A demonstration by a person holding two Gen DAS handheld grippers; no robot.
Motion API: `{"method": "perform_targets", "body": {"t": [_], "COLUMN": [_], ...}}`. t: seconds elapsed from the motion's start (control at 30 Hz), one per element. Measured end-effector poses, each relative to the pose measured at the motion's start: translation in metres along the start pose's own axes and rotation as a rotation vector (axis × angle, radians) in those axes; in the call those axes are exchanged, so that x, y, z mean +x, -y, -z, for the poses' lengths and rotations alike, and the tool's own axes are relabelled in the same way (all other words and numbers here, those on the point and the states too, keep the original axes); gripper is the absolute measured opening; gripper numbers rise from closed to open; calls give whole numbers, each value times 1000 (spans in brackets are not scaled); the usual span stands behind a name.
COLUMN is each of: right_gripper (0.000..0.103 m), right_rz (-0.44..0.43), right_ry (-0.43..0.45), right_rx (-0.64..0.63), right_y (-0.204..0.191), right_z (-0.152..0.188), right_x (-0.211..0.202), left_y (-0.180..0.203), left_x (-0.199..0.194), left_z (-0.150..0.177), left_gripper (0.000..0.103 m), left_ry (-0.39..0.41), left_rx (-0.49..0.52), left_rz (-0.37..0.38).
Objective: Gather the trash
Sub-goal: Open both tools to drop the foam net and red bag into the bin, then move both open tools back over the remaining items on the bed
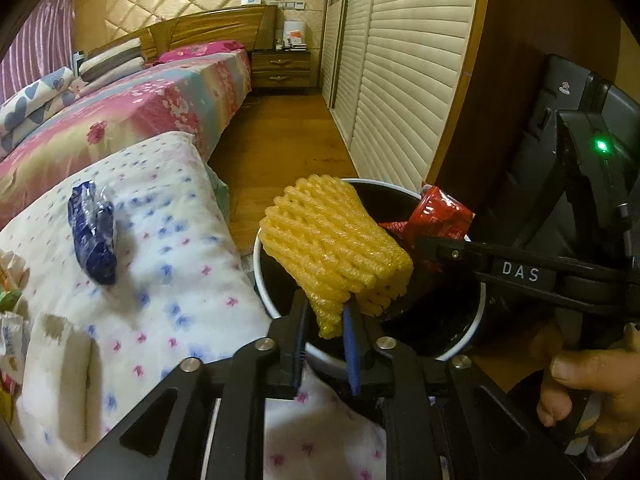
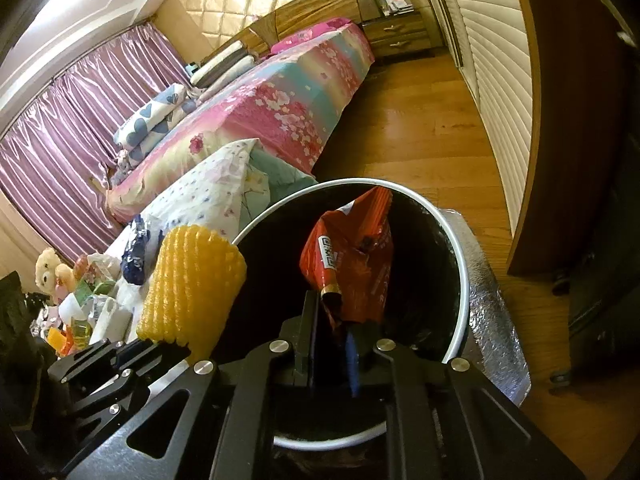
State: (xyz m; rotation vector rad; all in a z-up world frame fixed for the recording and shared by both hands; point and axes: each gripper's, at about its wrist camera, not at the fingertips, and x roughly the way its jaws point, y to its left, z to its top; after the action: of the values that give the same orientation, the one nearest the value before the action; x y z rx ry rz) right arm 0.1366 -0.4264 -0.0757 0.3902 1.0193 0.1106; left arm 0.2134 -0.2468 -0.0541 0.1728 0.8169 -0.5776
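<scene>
A yellow foam fruit net (image 1: 332, 248) hangs over the near left rim of a black bin with a white rim (image 1: 260, 280), with my left gripper (image 1: 326, 320) shut on its lower tip. The net (image 2: 192, 280) and the left gripper (image 2: 168, 350) also show at the lower left of the right wrist view. My right gripper (image 2: 332, 320) is shut on the bottom corner of a red snack bag (image 2: 352, 248), which stands up inside the mouth of the bin (image 2: 464, 288). From the left wrist view the bag (image 1: 436, 216) sits at the bin's right side. A crumpled blue wrapper (image 1: 94, 236) lies on the white flowered blanket.
The bin stands on a silver foil mat (image 2: 492, 320) on the wood floor (image 2: 420, 120), beside the bed (image 1: 140, 104) and slatted wardrobe doors (image 1: 400, 80). More wrappers and a teddy bear (image 2: 46, 272) lie left of the blanket. A person's hand (image 1: 592, 376) grips the right gripper's handle.
</scene>
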Motion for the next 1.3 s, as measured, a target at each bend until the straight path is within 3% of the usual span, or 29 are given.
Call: {"method": "perform_targets", "body": {"t": [0.03, 0.1, 0.13, 0.17, 0.2, 0.33, 0.5, 0.63, 1.3], "right_gripper": [15, 27, 31, 39, 46, 49, 79, 82, 83], "right_rz": [7, 24, 31, 40, 46, 68, 49, 21, -121], "right_ry": [-2, -7, -4, 0, 5, 25, 71, 85, 48], "right_rx": [-4, -7, -7, -7, -8, -9, -14, -28, -148], "right_y": [0, 0, 0, 1, 1, -2, -15, -35, -141], "right_z": [-1, -3, -5, -5, -5, 0, 11, 26, 68], "right_x": [1, 1, 1, 0, -2, -11, -23, -27, -13], "left_y": [0, -2, -2, -3, -4, -12, -28, -44, -104], "left_x": [1, 1, 0, -2, -6, -19, -48, -76, -173], "left_z": [-1, -1, 0, 1, 3, 15, 37, 59, 142], "left_gripper": [25, 37, 52, 57, 57, 61, 68, 73, 73], "left_ry": [-3, -2, -2, 4, 13, 22, 50, 86, 124], "left_rx": [-1, -7, -10, -14, -16, -41, -100, -166, -355], "left_rz": [0, -1, -7, -14, -15, -34, -75, -112, -294]}}
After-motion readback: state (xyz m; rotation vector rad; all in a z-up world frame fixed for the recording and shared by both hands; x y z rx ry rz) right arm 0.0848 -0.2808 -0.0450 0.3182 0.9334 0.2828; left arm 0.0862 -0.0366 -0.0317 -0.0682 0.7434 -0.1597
